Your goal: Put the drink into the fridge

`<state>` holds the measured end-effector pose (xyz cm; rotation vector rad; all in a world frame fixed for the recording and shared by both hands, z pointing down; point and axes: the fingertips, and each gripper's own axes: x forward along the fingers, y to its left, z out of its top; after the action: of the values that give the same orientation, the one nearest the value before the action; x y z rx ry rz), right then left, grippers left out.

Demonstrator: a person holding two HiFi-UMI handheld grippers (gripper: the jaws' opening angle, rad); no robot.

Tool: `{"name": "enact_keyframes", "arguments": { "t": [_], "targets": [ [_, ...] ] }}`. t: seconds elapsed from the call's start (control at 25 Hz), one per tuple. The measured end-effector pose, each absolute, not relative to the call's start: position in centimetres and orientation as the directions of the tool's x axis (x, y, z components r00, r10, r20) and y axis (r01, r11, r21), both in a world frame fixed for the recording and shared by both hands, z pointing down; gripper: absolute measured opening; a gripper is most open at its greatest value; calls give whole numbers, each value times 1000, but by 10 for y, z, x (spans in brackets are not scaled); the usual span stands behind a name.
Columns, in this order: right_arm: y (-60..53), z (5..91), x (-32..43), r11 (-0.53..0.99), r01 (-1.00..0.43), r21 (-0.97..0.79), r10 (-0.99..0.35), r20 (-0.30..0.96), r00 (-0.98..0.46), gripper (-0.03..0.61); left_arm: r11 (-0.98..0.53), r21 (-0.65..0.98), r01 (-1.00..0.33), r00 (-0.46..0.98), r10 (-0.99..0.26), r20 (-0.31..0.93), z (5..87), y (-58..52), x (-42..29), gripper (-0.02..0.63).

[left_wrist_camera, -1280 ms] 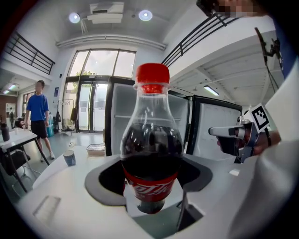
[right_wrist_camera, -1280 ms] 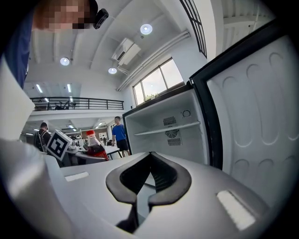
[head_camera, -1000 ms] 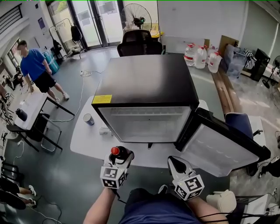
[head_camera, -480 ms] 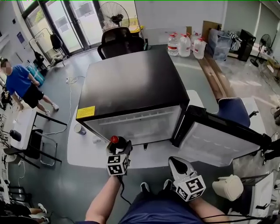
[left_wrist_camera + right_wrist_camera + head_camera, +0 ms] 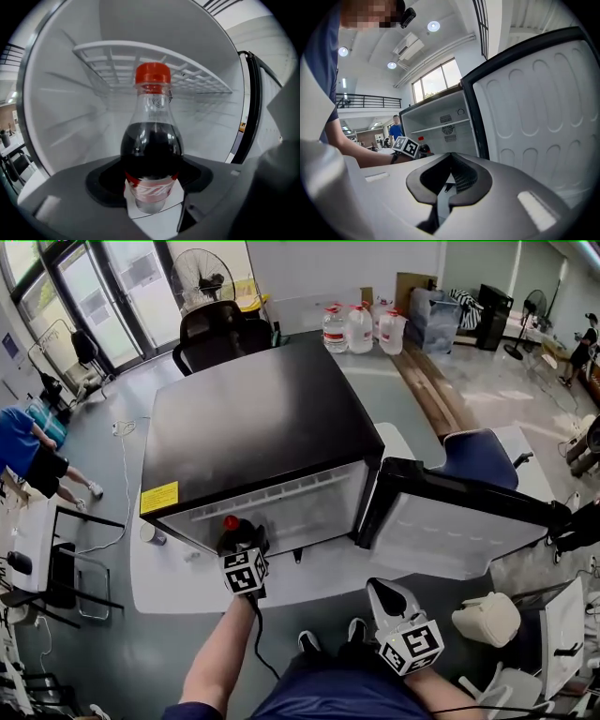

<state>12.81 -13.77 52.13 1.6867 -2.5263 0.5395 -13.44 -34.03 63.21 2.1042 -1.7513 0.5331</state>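
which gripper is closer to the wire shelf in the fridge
Left. The left gripper, jaws shut on the cola bottle, is at the fridge opening, facing the wire shelf. The right gripper sits near the person's body, in front of the open door.

The grey right gripper [image 5: 446, 186] is seen with its jaws closed together, nothing between them. Beyond, a black-framed, white-lined fridge [image 5: 440, 123] is seen open, its white moulded door [image 5: 534, 112] at right. A red-capped dark bottle [image 5: 422, 145] is held before it by the marker-cubed left gripper [image 5: 418, 150].
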Motion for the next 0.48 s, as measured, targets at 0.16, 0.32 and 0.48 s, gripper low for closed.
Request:
{"name": "enact_keyframes", "arguments": {
  "t": [0.16,0.32,0.48],
  "targets": [
    [-132,522,135,302,-919,-252,-900,243,-362,3,-184,19,-983,169,-851,497,635,-357,-133,313],
    [-129,524,136,280,-925,-255,-905,250,-343,3,-191,10,-982,171,-850,498,638,-374,-132,313],
    [-127,524,134,269,-930,-252,-908,254,-332,3,-183,10,-983,163,-848,504,640,-386,-135,313]
  ]
}}
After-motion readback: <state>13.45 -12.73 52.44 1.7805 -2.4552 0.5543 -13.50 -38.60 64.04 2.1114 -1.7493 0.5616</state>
